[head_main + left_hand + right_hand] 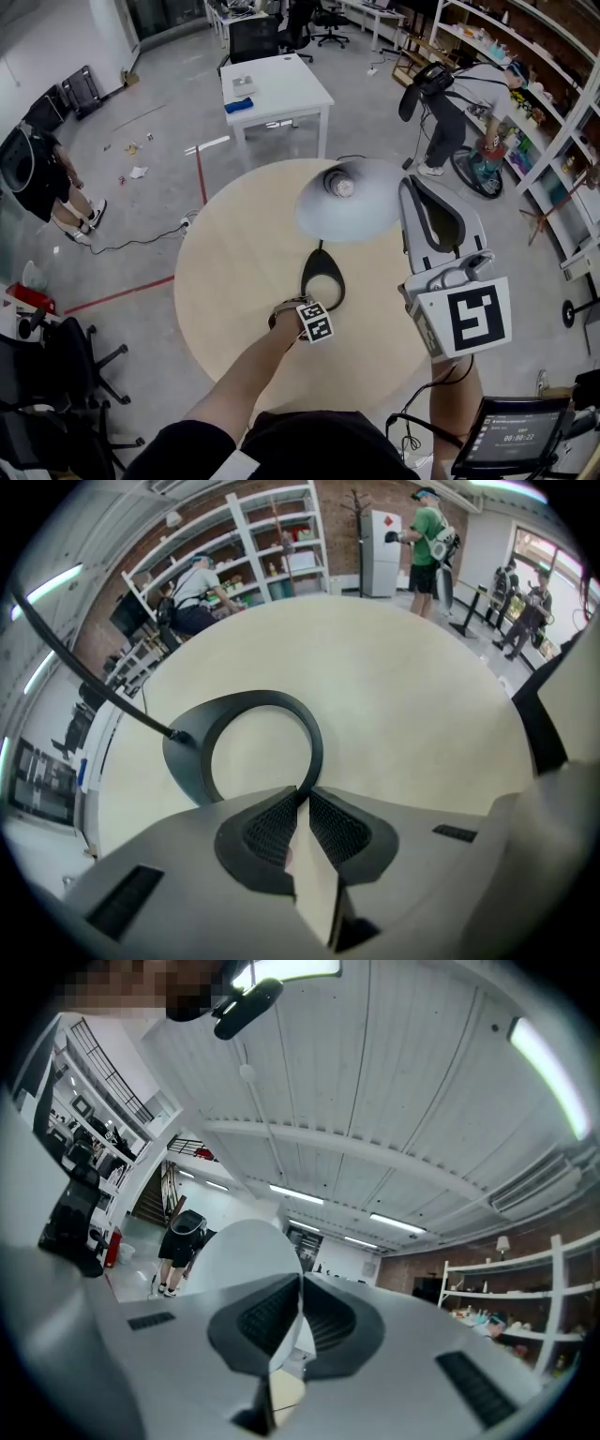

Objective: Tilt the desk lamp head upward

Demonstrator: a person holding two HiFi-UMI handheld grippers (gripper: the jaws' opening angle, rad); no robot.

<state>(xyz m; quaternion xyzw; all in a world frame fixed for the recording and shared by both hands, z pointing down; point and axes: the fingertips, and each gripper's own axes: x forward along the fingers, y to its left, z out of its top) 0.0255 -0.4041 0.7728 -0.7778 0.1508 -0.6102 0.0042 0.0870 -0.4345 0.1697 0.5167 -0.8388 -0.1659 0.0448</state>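
Observation:
A desk lamp stands on the round wooden table (234,262). Its grey shade (352,208) with the bulb faces up towards the head view. Its black ring base (306,277) lies flat below the shade. My left gripper (314,305) points steeply down. In the left gripper view, the left gripper (302,797) is shut on the rim of the ring base (187,761), from which the thin black arm (84,672) rises to the left. My right gripper (405,189) reaches in from the right, about level. In the right gripper view, the right gripper (300,1283) is shut on the edge of the shade (239,1255).
Beyond the round table stands a white square table (277,89). Shelves (553,84) with a person (464,103) bending over line the right side. Another person (42,183) stands at the left. Black office chairs (56,375) stand at the lower left, and a small screen (511,433) sits at the lower right.

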